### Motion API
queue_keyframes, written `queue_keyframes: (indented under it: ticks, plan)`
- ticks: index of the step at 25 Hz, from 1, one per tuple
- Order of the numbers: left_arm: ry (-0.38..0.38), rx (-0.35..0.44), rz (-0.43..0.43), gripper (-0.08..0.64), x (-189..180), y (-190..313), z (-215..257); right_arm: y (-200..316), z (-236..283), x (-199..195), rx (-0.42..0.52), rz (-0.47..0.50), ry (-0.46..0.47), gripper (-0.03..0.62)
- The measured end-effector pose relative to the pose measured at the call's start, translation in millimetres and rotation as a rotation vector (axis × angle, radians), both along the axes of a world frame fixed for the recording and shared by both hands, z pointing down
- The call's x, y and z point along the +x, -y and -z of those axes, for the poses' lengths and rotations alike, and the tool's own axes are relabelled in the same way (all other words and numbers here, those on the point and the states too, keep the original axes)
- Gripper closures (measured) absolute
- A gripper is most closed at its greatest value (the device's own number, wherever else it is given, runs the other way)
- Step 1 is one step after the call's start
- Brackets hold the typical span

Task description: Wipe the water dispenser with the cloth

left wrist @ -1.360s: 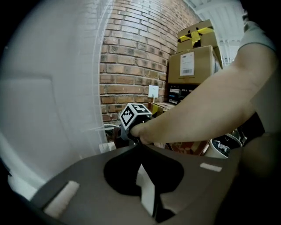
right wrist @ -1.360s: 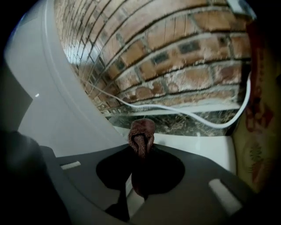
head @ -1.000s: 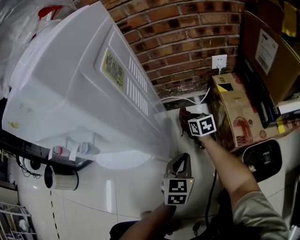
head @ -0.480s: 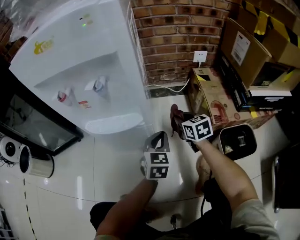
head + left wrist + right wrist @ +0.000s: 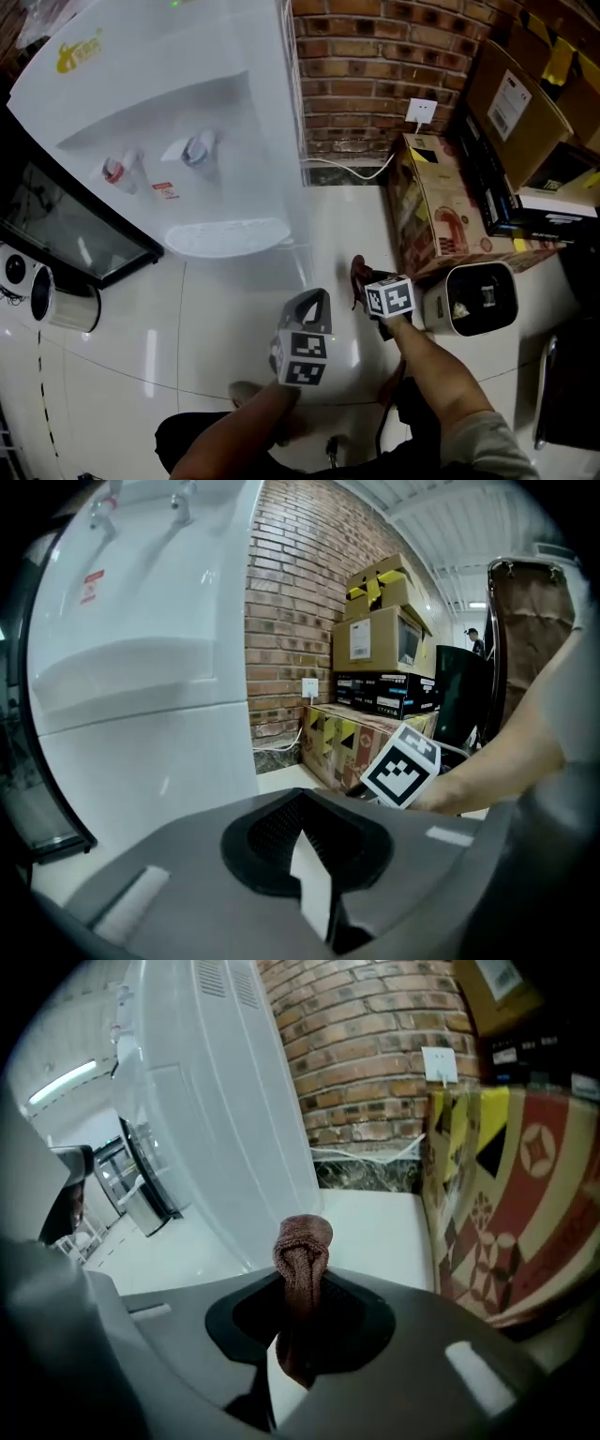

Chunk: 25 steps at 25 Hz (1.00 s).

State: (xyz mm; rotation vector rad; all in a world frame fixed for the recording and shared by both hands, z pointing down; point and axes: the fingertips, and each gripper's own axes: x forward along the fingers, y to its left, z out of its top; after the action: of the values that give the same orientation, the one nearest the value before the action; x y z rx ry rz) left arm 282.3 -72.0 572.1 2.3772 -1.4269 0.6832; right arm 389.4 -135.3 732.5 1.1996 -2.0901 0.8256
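Item one: the water dispenser (image 5: 178, 112), white, standing on the pale tiled floor (image 5: 234, 319) with its side near a brick wall (image 5: 375, 84). We note a red tap (image 5: 113, 172) and a blue tap (image 5: 197, 148) in its front recess, with the drip tray (image 5: 225, 236) below them.

Item two: the cloth (image 5: 357, 272), reddish-brown and bunched. It is pinched in the right claw (image 5: 364, 291), whose jaws are shut tight on it, with a folded loop standing up past the tips. We find it low over the floor, right of the dispenser's base and clear of its side panel.

Item three: the left claw (image 5: 314, 302), jaws together with nothing between them. It is just beside the right claw, in front of the dispenser's lower body, touching nothing.

Sundries: a wall socket (image 5: 424, 111) on the brick, a printed cardboard box (image 5: 441, 220) under it, and stacked cartons (image 5: 511, 103) further right.
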Motion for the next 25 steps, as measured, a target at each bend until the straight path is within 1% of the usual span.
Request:
queue_keyframes:
  ticks: [5,7,10,12,13,16,18,20,22,24,25]
  plan:
    - [-0.002,-0.049,0.027,0.56,-10.3,-3.2,-14.2,-11.1,-74.2,14.2,-0.153,-0.045,-0.014,0.514]
    - [-0.002,-0.068,0.031,0.56,-9.1,-4.2,-19.3,-15.8,-98.1,17.5,-0.214,-0.056,-0.002,0.503]
    - [-0.007,-0.085,0.028,0.56,-5.3,-5.5,-21.6,-23.6,-118.5,15.2,-0.278,-0.042,0.006,0.431]
    - [-0.008,-0.083,0.03,0.56,-4.8,-3.5,-19.1,-24.0,-116.8,15.8,-0.286,-0.042,-0.015,0.392]
    - [-0.014,-0.076,0.033,0.56,-3.6,-1.0,-15.8,-21.9,-112.3,18.9,-0.28,-0.053,-0.022,0.387]
    - [-0.062,-0.033,0.039,0.56,6.3,9.6,6.7,-13.5,-79.3,28.8,-0.25,-0.091,-0.01,0.364]
    - [-0.096,0.011,0.034,0.56,14.2,14.8,30.8,-6.4,-42.9,31.7,-0.2,-0.093,-0.005,0.365]
    - [-0.125,0.052,0.032,0.56,19.9,15.3,56.2,0.3,7.1,31.5,-0.13,-0.072,-0.005,0.389]
    - [-0.151,0.081,0.035,0.56,22.1,10.6,77.8,0.9,63.8,28.6,-0.051,-0.057,0.024,0.412]
    - [-0.167,0.107,0.038,0.56,21.0,4.6,96.2,-7.5,121.1,26.4,0.037,-0.044,0.048,0.45]
    - [-0.17,0.118,0.041,0.56,18.9,0.6,104.1,-15.7,147.7,25.6,0.082,-0.033,0.043,0.47]
